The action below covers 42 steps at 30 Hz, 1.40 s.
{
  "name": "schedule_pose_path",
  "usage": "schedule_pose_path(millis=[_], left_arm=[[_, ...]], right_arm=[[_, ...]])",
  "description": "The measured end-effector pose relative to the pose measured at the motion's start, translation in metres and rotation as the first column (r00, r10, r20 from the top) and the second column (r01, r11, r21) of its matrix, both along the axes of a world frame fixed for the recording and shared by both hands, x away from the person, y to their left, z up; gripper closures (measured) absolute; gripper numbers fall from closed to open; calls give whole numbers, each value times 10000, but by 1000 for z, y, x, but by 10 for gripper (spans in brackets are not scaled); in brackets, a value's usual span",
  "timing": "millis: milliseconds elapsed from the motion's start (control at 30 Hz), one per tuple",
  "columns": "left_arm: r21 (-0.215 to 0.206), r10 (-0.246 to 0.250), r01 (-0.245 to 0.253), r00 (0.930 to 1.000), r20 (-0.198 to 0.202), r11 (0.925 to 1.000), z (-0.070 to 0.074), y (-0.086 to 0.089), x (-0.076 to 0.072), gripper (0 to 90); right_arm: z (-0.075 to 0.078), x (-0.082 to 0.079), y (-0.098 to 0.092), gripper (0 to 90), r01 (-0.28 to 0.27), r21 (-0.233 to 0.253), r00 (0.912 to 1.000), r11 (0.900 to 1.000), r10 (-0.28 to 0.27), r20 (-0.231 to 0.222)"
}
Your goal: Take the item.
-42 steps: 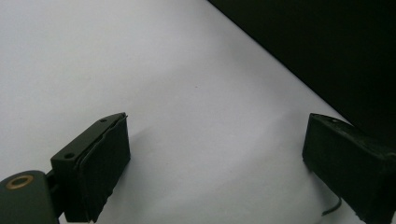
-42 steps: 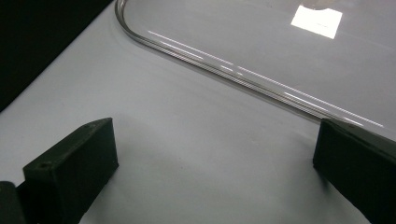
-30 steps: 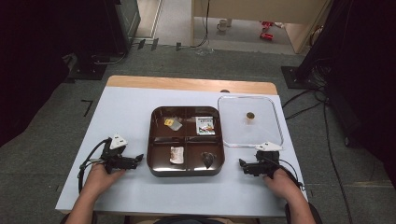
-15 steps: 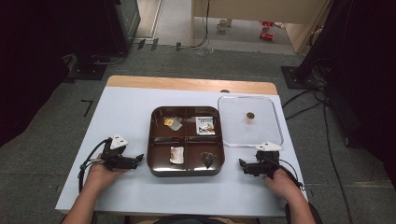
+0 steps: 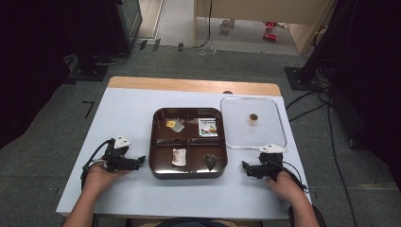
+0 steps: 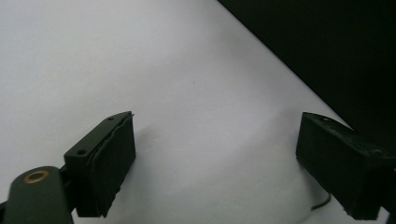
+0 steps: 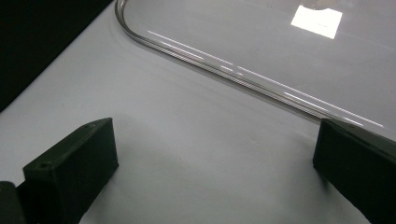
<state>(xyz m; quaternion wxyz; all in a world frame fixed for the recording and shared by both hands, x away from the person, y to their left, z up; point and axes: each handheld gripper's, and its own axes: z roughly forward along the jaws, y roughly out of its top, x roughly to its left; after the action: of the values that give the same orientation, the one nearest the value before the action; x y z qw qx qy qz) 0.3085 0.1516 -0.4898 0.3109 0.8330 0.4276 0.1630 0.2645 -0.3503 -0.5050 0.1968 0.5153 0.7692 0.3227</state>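
Table [image 5: 142, 113]: white top, carries all items. Tray [image 5: 187, 172]: brown, four compartments, between the two grippers, its edge just ahead of the left jaws. Lid [image 5: 280, 120]: clear, flat, its rim just beyond the right jaws. Left gripper [image 5: 140, 161]: jaws spread wide, nothing between them, resting on bare table. Right gripper [image 5: 245, 166]: jaws spread wide, empty, resting on bare table

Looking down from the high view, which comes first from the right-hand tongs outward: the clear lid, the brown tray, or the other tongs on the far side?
From the right tongs:
1. Clear lid, just beyond them, on the table's right side.
2. Brown tray, toward the middle, its near corner a little farther off than the lid's edge.
3. Left tongs, across the tray at the table's left side.
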Motion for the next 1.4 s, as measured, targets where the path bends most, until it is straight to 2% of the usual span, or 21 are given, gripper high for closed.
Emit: schedule_pose_path(millis=[67,133,167,200,267,367,433,500,567,667,733,900,967,1100,1267,1367,1400], left_arm=[[51,36,-35,9999,-156,10000,2,0,2,151],[93,182,-180,9996,-235,9998,5,2,3,204],[16,222,-222,9992,-337,9998,7,3,3,256],[-285,112,-128,9983,-565,9995,8,4,4,289],[-448,-6,-32,9965,-840,9990,10,4,5,291],[-103,-169,160,9952,-967,9998,11,2,4,277],[-130,-284,272,9944,-1013,9995,13,2,5,268],[-294,-362,336,9950,-932,9990,16,3,5,263],[-265,-429,406,9950,-902,9988,18,4,4,295],[-38,-468,466,9972,-589,9989,23,3,1,305],[-199,-587,577,9969,-525,9981,26,2,0,306],[-302,-821,821,9966,-10,9962,36,-3,-6,336],[-348,-917,924,9956,209,9951,41,-5,-8,375],[-526,-1234,1235,9923,56,9910,47,-8,-9,404],[-775,-1413,1422,9898,160,9868,54,-12,-10,436],[-1293,-1666,1651,9860,-5,9778,61,-13,-9,469],[-1356,-1675,1656,9859,-28,9768,63,-14,-9,467]], right_arm=[[0,0,0,0,-1,2,10000,10000,1,3],[0,0,0,0,-1,1,10000,10000,1,2],[0,0,0,0,-1,2,10000,10000,1,4],[0,0,0,0,-2,0,10000,10000,2,2],[0,0,0,0,-3,0,10000,10000,3,3],[0,0,0,0,0,3,10000,10000,0,1],[0,0,0,0,1,1,10000,10000,-1,3],[0,0,0,0,20,11,10000,10000,-20,-20],[0,0,0,0,18,9,10000,10000,-18,-16],[0,0,0,0,18,13,10000,10000,-18,-20],[0,0,0,0,16,10,10000,10000,-16,-19],[0,0,0,0,15,11,10000,10000,-15,-21],[0,0,0,0,15,10,10000,10000,-15,-19],[0,0,0,0,12,6,10000,10000,-12,-18],[0,0,0,0,15,11,10000,10000,-15,-22],[0,0,0,0,14,9,10000,10000,-14,-20],[0,0,0,0,14,8,10000,10000,-13,-20]])
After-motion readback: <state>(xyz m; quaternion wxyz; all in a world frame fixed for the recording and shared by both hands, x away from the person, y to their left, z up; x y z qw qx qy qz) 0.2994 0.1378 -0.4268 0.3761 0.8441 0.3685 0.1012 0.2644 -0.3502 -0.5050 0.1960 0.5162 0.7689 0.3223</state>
